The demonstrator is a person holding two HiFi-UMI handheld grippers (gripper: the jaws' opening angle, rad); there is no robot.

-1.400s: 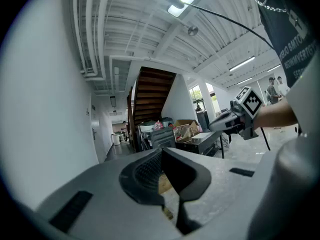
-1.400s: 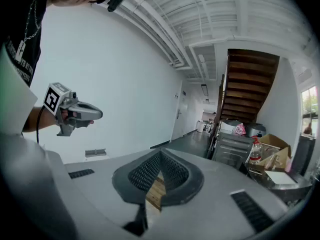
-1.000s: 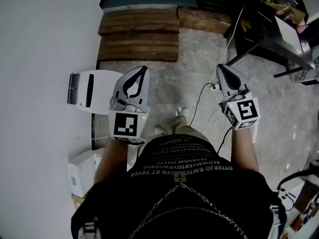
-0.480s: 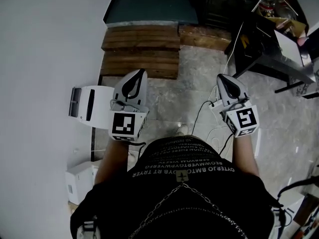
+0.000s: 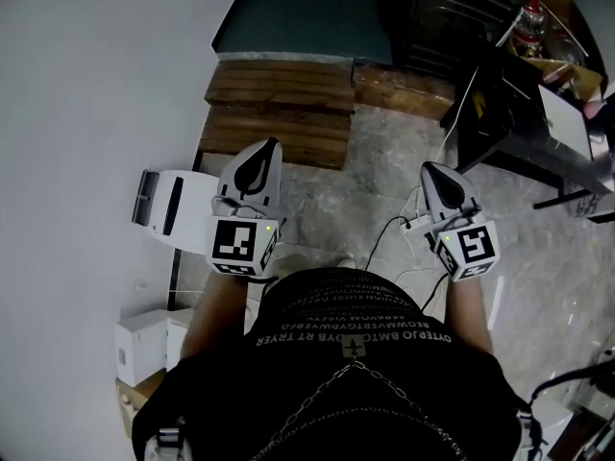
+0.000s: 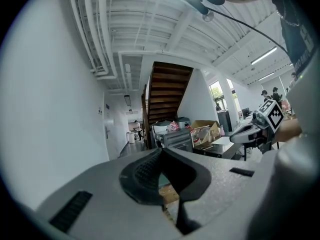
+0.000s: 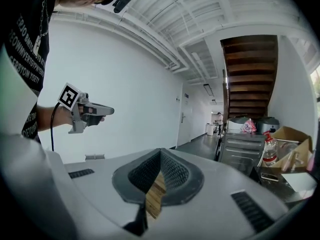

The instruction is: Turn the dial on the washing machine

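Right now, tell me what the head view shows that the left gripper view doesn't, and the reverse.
Only the head view: the person's black shirt, a cable on the floor, a white box by the wall. Only the left gripper view: ceiling pipes and a corridor. Both: the white wall, the right gripper, and the left gripper, shut and empty.

Black lettered T-shirt (image 5: 317, 392), neck chain (image 5: 408, 394), grey tongs (image 5: 270, 145) (image 5: 429, 168) with marker cubes (image 5: 238, 243).

The head view's right edge is cutting off the black tabletop (image 5: 504, 104); the person's torso (image 5: 346, 353) is covering the legs.
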